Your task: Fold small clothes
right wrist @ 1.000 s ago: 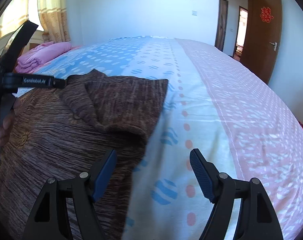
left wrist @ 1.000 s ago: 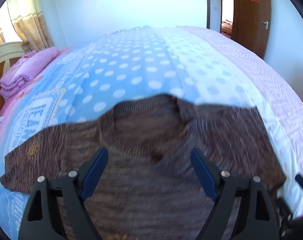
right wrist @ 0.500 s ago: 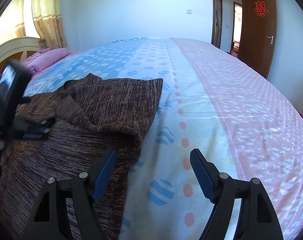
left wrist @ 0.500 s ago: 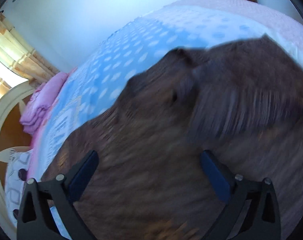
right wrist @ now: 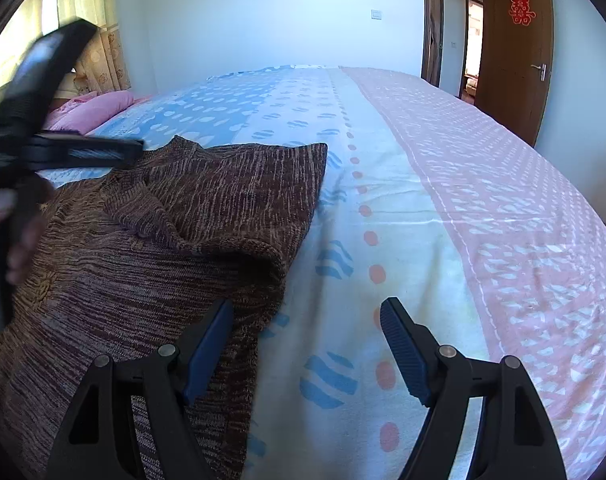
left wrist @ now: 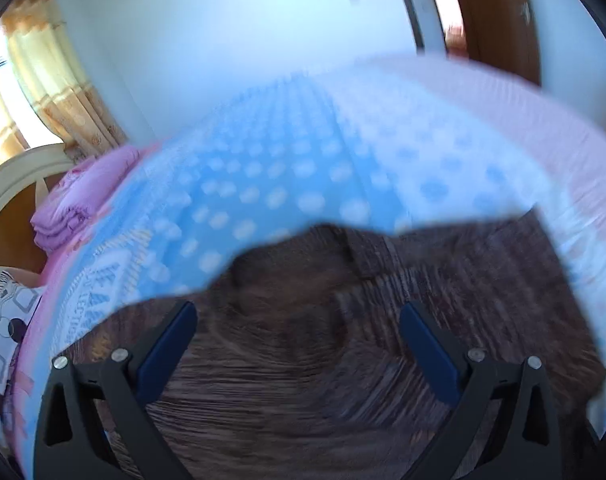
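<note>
A small brown knitted sweater (right wrist: 151, 240) lies spread on the bed, its right sleeve folded in over the body. In the left wrist view the sweater (left wrist: 323, 340) is blurred, with its neckline toward the far side. My left gripper (left wrist: 297, 350) is open and empty, hovering over the sweater's chest below the neckline. It also shows in the right wrist view (right wrist: 43, 152) at the left, held above the sweater. My right gripper (right wrist: 305, 344) is open and empty over the sweater's right edge and the bare sheet beside it.
The bed sheet (right wrist: 403, 208) has blue dotted, white and pink bands. A folded pink blanket (left wrist: 83, 200) lies near the headboard (left wrist: 11, 184) at the left. Curtains (left wrist: 55, 80) hang behind it. A brown door (right wrist: 515, 48) stands at the far right.
My left gripper has swung back and levelled out over the sweater's chest after dipping close to it. The right gripper has barely moved. The sweater lies as before.
</note>
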`<state>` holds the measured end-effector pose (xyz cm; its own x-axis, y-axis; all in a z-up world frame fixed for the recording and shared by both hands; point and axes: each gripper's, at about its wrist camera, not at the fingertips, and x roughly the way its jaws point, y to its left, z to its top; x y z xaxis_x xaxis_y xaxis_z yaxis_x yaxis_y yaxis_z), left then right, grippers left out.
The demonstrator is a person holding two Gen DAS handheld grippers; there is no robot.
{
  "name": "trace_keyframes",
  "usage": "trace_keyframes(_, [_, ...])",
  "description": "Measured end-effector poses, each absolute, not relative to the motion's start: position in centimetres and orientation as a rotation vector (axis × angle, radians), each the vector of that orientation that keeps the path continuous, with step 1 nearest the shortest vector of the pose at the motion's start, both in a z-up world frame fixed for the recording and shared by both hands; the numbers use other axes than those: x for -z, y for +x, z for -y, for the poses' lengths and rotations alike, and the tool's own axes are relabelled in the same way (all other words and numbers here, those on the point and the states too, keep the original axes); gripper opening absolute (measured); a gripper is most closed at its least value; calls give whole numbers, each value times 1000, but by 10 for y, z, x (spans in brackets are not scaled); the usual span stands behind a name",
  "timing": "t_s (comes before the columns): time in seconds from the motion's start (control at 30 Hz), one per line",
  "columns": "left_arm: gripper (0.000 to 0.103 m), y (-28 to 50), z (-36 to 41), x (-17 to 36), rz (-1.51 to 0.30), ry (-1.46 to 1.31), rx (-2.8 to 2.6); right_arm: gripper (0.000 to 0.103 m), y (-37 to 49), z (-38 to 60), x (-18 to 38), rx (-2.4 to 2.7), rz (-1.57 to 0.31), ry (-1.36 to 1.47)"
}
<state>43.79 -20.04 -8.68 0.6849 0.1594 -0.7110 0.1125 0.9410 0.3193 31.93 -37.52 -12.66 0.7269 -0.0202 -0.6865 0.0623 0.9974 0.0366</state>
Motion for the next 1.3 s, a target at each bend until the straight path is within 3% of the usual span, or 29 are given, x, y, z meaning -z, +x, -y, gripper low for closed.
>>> trace_keyframes(0.13, [99, 420, 191, 113, -899, 370, 9, 77, 320, 377, 127, 47, -754, 71])
trace_keyframes(0.17, [103, 409, 183, 111, -880, 379, 18, 77, 319, 377, 127, 46, -754, 69])
trace_keyframes(0.33, [103, 355, 130, 107, -885, 434, 34, 77, 321, 375, 130, 66, -772, 51])
trace_keyframes(0.53, [101, 358, 108, 87, -840, 361, 17, 77, 320, 371, 130, 94, -760, 18])
trace_keyframes(0.6, [94, 377, 109, 87, -884, 264, 46, 77, 318, 373, 129, 96, -755, 27])
trace_keyframes(0.7, [71, 402, 116, 101, -969, 169, 63, 77, 318, 375, 129, 91, -755, 42])
trace_keyframes(0.77, [43, 416, 123, 117, -1025, 137, 69, 77, 319, 374, 129, 87, -759, 43])
trace_keyframes(0.9, [7, 417, 125, 121, -1004, 53, 139, 77, 319, 375, 129, 83, -762, 45])
trace_keyframes(1.07, [1, 405, 124, 106, -952, 82, 148, 77, 319, 375, 129, 86, -757, 50])
trace_keyframes(1.3, [4, 405, 93, 94, -916, 24, 147, 77, 319, 374, 130, 93, -765, 42])
